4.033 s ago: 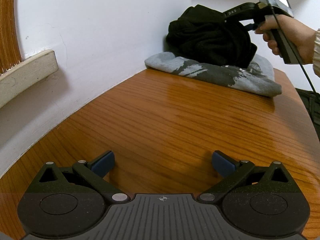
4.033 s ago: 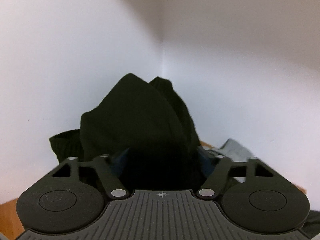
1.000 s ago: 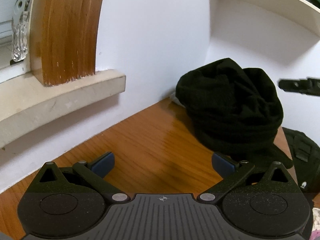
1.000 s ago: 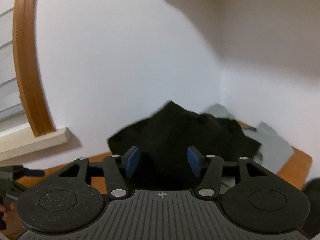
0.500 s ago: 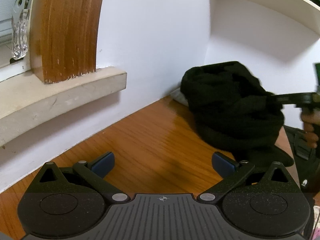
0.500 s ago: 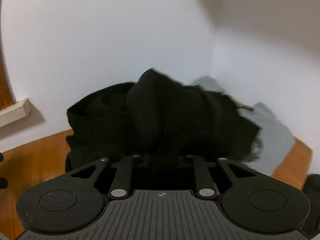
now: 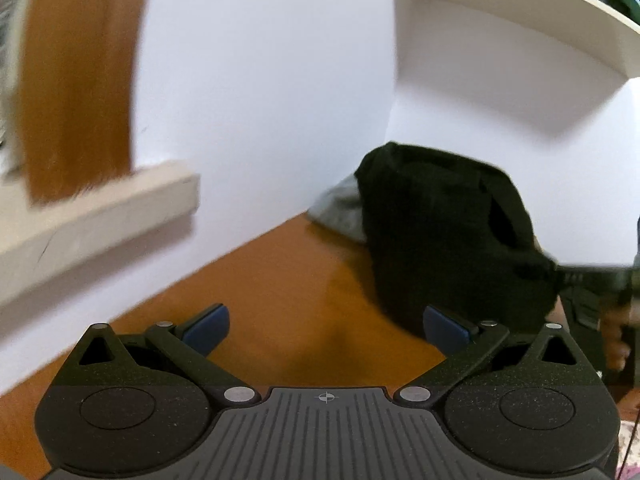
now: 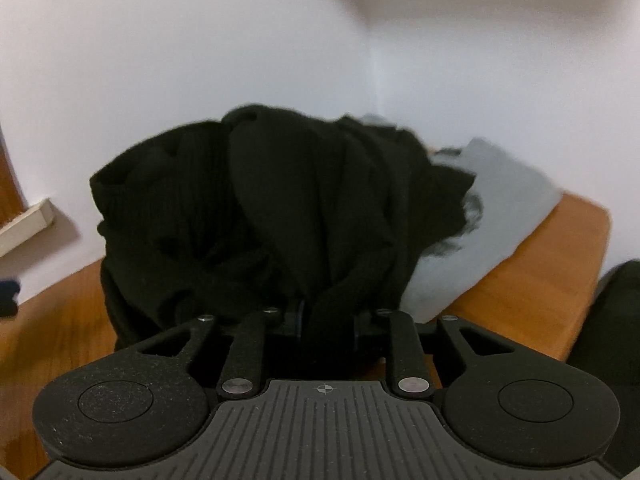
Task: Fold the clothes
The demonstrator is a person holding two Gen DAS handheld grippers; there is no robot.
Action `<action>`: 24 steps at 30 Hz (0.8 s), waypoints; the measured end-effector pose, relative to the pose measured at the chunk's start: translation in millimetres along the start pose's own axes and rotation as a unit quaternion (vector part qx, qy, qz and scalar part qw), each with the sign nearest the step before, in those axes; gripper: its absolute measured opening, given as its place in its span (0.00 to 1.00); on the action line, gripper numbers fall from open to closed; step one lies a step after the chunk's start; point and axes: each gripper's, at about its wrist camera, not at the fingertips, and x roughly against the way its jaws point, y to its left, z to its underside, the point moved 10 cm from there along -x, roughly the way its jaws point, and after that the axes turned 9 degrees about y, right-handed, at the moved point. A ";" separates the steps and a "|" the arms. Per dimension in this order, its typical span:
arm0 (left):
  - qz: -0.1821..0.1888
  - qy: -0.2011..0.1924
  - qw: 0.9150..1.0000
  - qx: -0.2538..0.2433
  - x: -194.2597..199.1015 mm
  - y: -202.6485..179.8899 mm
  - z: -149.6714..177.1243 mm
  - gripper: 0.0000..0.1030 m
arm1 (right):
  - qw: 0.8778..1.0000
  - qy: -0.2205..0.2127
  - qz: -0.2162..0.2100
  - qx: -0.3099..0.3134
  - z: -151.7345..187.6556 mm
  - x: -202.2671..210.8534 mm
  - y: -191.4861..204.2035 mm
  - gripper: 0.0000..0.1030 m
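A crumpled black garment (image 8: 280, 200) is heaped on the wooden table (image 8: 560, 264) in the corner, partly on top of a flat grey garment (image 8: 504, 208). My right gripper (image 8: 326, 320) has a bunch of the black cloth between its pads; its jaws are nearly together and opening slightly. In the left wrist view it reaches into the black garment (image 7: 440, 232) from the right, at the right gripper (image 7: 560, 276). My left gripper (image 7: 326, 328) hovers open over bare table (image 7: 280, 280), short of the heap, with nothing between its fingers. The grey garment (image 7: 340, 216) peeks out behind.
White walls close the corner behind the clothes. A pale window sill (image 7: 100, 216) and a wooden frame (image 7: 76, 80) stand at the left, a white shelf (image 7: 520, 20) above. A dark bag (image 8: 616, 320) lies off the table's right edge. A hand (image 7: 616, 340) holds the right gripper.
The right gripper came down onto the black heap and its jaws closed on a bunch of the cloth. The left gripper drifted a little, staying open.
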 end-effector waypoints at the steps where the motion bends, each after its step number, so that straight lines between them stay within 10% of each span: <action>1: 0.005 0.001 1.000 0.000 -3.5 -3.9 -9.7 1.00 | 1.000 0.003 -0.004 0.000 3.1 -5.1 -0.7 0.23; 13: 0.047 0.019 0.999 0.010 -79.8 -48.0 -110.3 0.94 | 0.999 -0.012 -0.044 0.009 8.5 -15.5 -5.0 0.23; 15: 0.034 0.039 0.999 -0.006 -97.9 -52.9 -115.8 0.81 | 0.999 -0.014 -0.045 0.012 8.5 -13.1 -4.5 0.23; 19: 0.032 0.067 0.997 0.025 -114.9 -49.0 -109.5 0.13 | 0.998 -0.029 -0.047 0.016 4.8 -3.2 -6.4 0.24; 24: 0.004 0.049 0.999 0.021 -80.6 -34.1 -98.7 0.07 | 0.997 -0.064 -0.052 0.006 -6.3 22.6 -6.2 0.12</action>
